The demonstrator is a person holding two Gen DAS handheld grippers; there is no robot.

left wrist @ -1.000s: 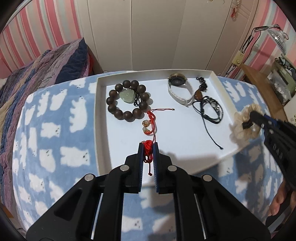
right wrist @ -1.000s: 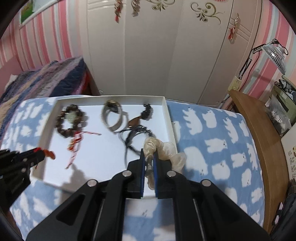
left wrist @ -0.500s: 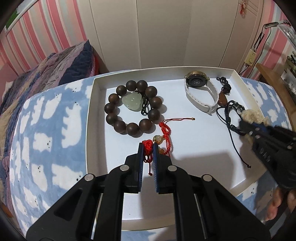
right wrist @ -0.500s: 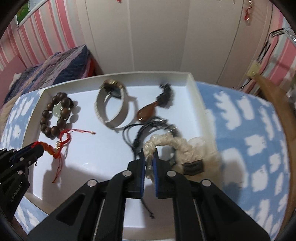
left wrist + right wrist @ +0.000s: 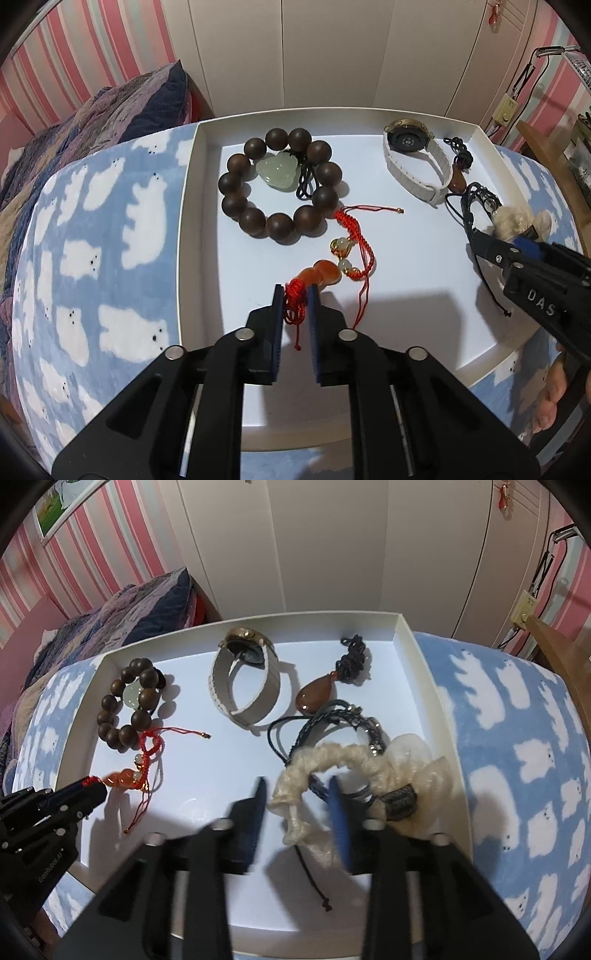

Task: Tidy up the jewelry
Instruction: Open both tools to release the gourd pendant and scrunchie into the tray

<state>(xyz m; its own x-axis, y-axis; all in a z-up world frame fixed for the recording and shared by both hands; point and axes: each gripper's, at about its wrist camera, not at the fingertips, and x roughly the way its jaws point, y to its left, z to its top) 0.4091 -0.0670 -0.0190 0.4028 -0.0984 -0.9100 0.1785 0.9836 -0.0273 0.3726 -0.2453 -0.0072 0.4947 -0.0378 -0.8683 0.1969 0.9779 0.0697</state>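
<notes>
A white tray (image 5: 192,206) lies on a bed and holds the jewelry. My left gripper (image 5: 295,291) is shut on the tassel of a red cord charm (image 5: 321,275) with an orange gourd bead, which rests on the tray floor; the charm also shows in the right wrist view (image 5: 125,777). My right gripper (image 5: 297,794) is open, its fingers apart on either side of a cream scrunchie (image 5: 332,760) that lies on black cords (image 5: 314,723) at the tray's right. The scrunchie also shows in the left wrist view (image 5: 513,221).
In the tray are a dark wooden bead bracelet (image 5: 280,184) with a jade pendant, a white-strap watch (image 5: 417,162) and a brown teardrop pendant (image 5: 314,696). A blue cloud-print blanket (image 5: 92,240) covers the bed. White wardrobe doors (image 5: 332,546) stand behind.
Both grippers moved forward and lower over the tray. The right gripper opened and let go of the scrunchie, which now lies in the tray. The red charm came down onto the tray floor.
</notes>
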